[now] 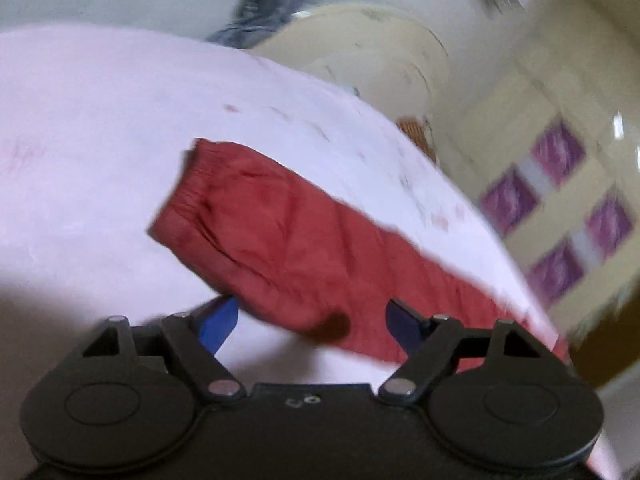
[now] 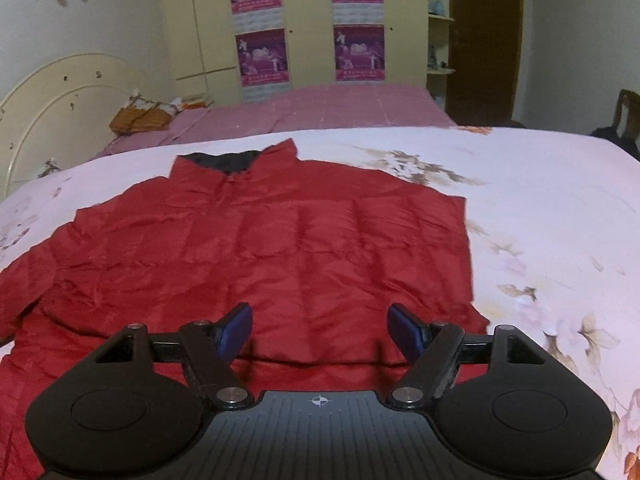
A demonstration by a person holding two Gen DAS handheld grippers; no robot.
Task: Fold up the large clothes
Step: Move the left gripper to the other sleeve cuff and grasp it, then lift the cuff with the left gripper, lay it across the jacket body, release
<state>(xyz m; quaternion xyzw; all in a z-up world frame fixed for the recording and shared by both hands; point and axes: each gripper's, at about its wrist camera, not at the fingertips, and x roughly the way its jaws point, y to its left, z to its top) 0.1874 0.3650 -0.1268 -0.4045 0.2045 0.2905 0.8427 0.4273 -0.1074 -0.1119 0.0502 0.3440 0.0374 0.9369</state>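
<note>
My right gripper hangs over the lower part of the red padded jacket, its blue-tipped fingers spread wide with nothing between them and only red fabric showing in the gap. The jacket lies flat on the floral bedsheet, collar at twelve o'clock with its dark lining showing, hem toward me at six. Its one visible sleeve runs off toward eight o'clock, while the side at three o'clock ends in a straight edge against the sheet. Beyond the collar, at about eleven o'clock, a woven basket sits on a pink blanket beside the cream headboard, and at twelve o'clock a pale wardrobe carries four purple posters. My left gripper is likewise wide open and grips nothing; this view is blurred, but the jacket sleeve lies across the sheet from its elastic cuff at ten o'clock down toward four o'clock, and its lower edge falls between my fingers. Whether either finger touches the fabric I cannot tell. A blurred blue-grey cloth hangs at twelve o'clock in that view.
</note>
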